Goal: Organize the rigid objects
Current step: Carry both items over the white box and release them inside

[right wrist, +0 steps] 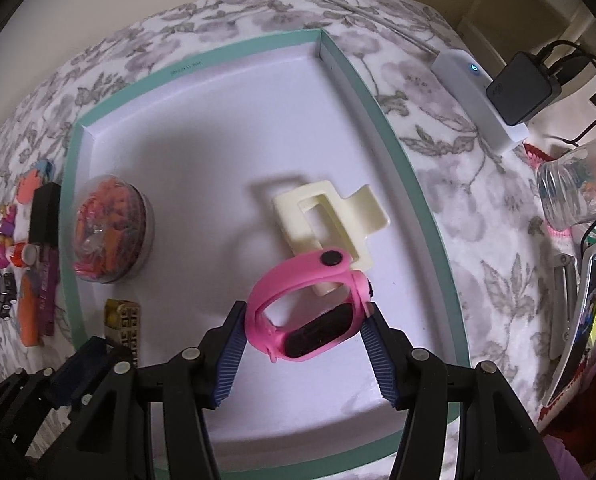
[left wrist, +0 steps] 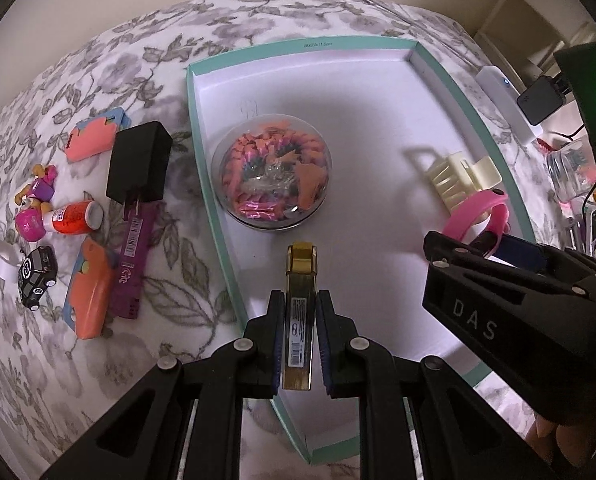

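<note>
A teal-rimmed white box (left wrist: 202,160) lies on a floral bedspread. My left gripper (left wrist: 299,304) hangs over its near left part, shut on a slim gold-capped tube (left wrist: 301,268) with a printed label. My right gripper (right wrist: 305,314) is over the near right part; both blue pads press a pink wristwatch (right wrist: 298,272) with a dark face. In the left wrist view that watch (left wrist: 473,216) pokes out beyond the right gripper (left wrist: 493,264). Inside the box lie a clear domed container (left wrist: 272,172) of orange and pink bits and a cream hair claw (right wrist: 325,220).
Left of the box lie a black charger (left wrist: 140,164), coral cases (left wrist: 92,140), a purple strip (left wrist: 132,256), an orange bottle (left wrist: 76,218), a toy car (left wrist: 36,276) and pink toys. To the right are a white power strip (right wrist: 481,96), a black adapter (right wrist: 521,88), cables and a clear cup (right wrist: 577,184).
</note>
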`<state>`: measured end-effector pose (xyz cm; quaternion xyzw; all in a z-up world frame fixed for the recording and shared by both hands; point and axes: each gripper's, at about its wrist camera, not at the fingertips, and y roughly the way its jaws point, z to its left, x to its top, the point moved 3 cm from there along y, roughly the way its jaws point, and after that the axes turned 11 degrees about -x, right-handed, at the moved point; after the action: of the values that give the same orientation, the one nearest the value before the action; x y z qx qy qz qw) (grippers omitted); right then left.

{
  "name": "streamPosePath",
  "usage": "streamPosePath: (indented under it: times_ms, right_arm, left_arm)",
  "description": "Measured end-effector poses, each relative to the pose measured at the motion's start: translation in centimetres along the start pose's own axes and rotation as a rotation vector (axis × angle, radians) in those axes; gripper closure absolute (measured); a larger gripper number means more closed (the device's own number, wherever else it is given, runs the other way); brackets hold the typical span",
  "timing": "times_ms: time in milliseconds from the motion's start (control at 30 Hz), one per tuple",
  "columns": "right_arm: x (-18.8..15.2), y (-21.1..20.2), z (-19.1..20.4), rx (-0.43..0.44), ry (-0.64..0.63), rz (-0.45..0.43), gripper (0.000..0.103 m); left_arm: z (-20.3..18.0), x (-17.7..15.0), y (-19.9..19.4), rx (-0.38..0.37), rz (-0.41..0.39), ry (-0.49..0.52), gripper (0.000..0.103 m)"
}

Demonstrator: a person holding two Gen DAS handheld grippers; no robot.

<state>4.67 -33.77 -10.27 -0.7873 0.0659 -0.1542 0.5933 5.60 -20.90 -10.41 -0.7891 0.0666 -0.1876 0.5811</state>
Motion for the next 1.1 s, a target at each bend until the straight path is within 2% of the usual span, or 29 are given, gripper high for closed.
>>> streamPosePath:
  times_ms: [367, 400, 467, 533, 800, 967, 1000, 1033, 1100]
  right_arm:
    - [-0.1, 0.4, 0.4, -0.002, 0.011, -0.001, 0.042]
    - [0.1, 0.4, 0.2, -0.003, 0.009, -0.005, 0.042]
    - [0.3, 0.2, 0.2, -0.003, 0.008, -0.014, 0.042]
    - [0.5, -0.2, 0.0, -0.003, 0.009, -0.024, 0.039]
    - [1.5, -3.6, -0.5, -0.002, 0.031, -0.106, 0.037]
    - [1.7, -5.5, -0.7, -0.011, 0.032, -0.16, 0.037]
    - [1.7, -5.7, -0.7, -0.011, 0.032, -0.166, 0.037]
    - [1.7, -5.9, -0.6, -0.011, 0.031, -0.174, 0.037]
    - [1.9, -6.0, -0.6, -0.006, 0.031, -0.185, 0.037]
  left_arm:
    - [0.1, 0.1, 0.4, 0.004, 0.003, -0.003, 0.085]
    - [0.2, 0.1, 0.3, 0.003, 0.004, -0.004, 0.08]
    - [0.2, 0.3, 0.0, -0.009, -0.001, -0.013, 0.063]
    - [0.2, 0.5, -0.6, -0.038, -0.008, -0.023, 0.055]
    - [0.4, 1.0, -3.2, -0.049, -0.073, -0.028, 0.054]
    - [1.5, 1.4, -5.4, -0.014, -0.139, -0.078, 0.054]
    - [1.9, 1.3, -5.6, -0.007, -0.149, -0.089, 0.052]
    - [2.6, 1.5, -6.1, 0.005, -0.161, -0.106, 0.041]
    - [3.7, 1.7, -6.9, 0.033, -0.188, -0.135, 0.032]
